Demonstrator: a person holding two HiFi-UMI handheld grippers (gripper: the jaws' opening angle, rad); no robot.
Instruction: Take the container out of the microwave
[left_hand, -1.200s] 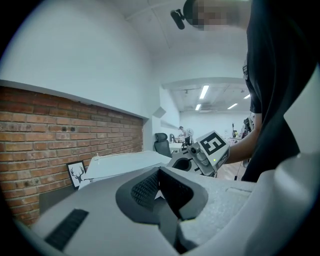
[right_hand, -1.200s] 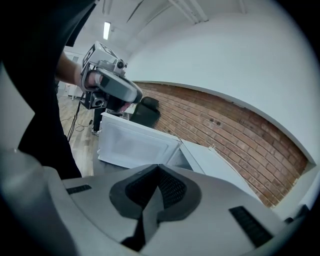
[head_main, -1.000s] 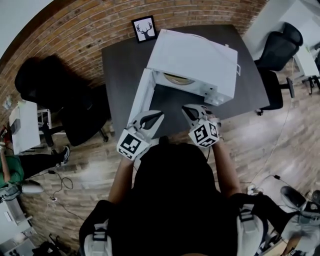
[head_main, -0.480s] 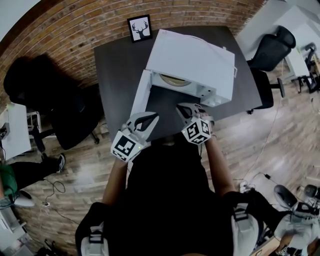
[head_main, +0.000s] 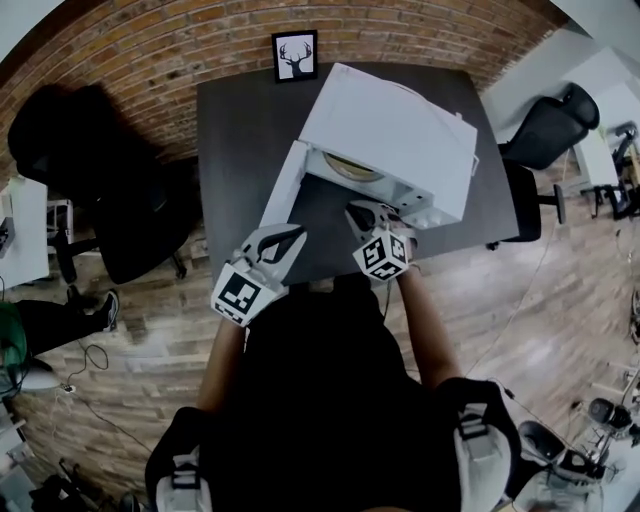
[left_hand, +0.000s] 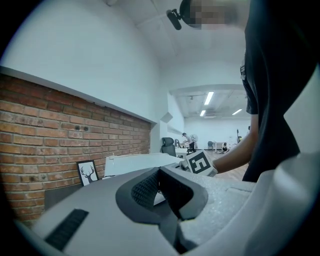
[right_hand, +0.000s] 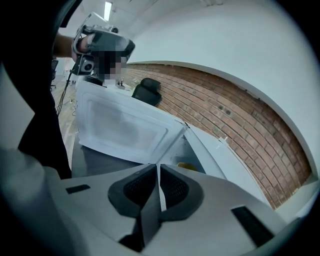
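Two grippers hover before the open microwave (head_main: 392, 128). Its container (head_main: 350, 166) sits deep in the cavity, straight ahead of our right gripper (head_main: 358, 210), which we judge the nearer. Those jaws have just been opening to a narrow slit, with nothing between them. Our left gripper (head_main: 290, 233), jaws together and empty, hangs by the door (head_main: 282, 192).

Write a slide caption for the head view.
Right gripper, jaws just opening with nothing between them, points at the open microwave with the container inside; left gripper hovers by its door.
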